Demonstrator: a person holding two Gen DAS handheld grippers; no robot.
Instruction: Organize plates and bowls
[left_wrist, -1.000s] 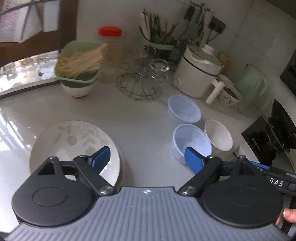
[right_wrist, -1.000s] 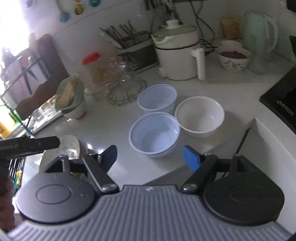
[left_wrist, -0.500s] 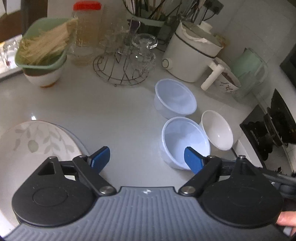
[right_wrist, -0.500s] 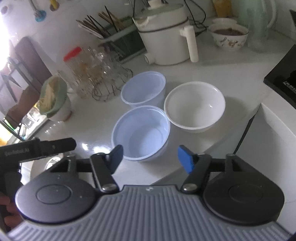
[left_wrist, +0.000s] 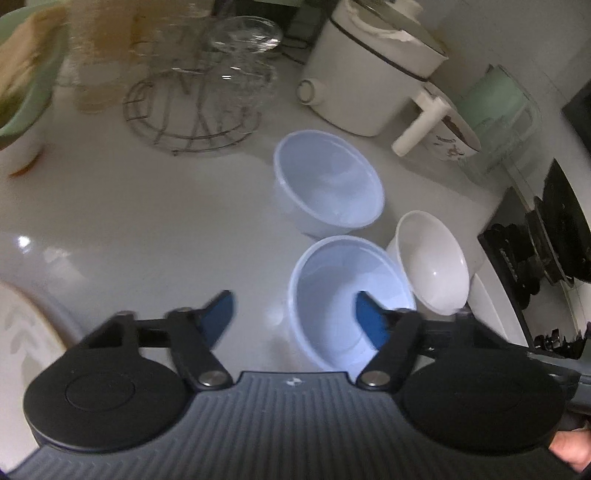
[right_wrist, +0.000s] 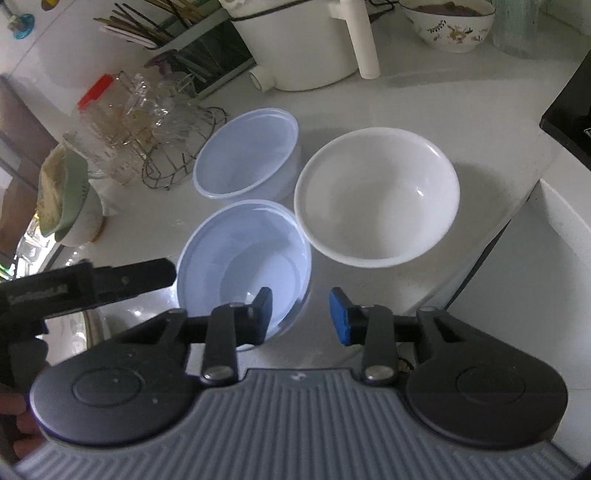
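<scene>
My right tool (right_wrist: 301, 314), jaws just closing, straddles the near rim of the blue plastic bowl (right_wrist: 243, 254) at lower centre; nothing gripped yet. Light, thin-walled, slippery: I'd pinch the rim.

Left wrist view: from above my left gripper (left_wrist: 293, 314), facing steeply down and close over the near blue bowl (left_wrist: 332, 295). Right wrist view: above my right gripper (right_wrist: 301, 314), same steep tilt, from that bowl's (right_wrist: 243, 254) opposite side. Shared: both blue bowls, white bowl (right_wrist: 376, 195), wire rack (left_wrist: 192, 110), counter (left_wrist: 147, 206)
</scene>
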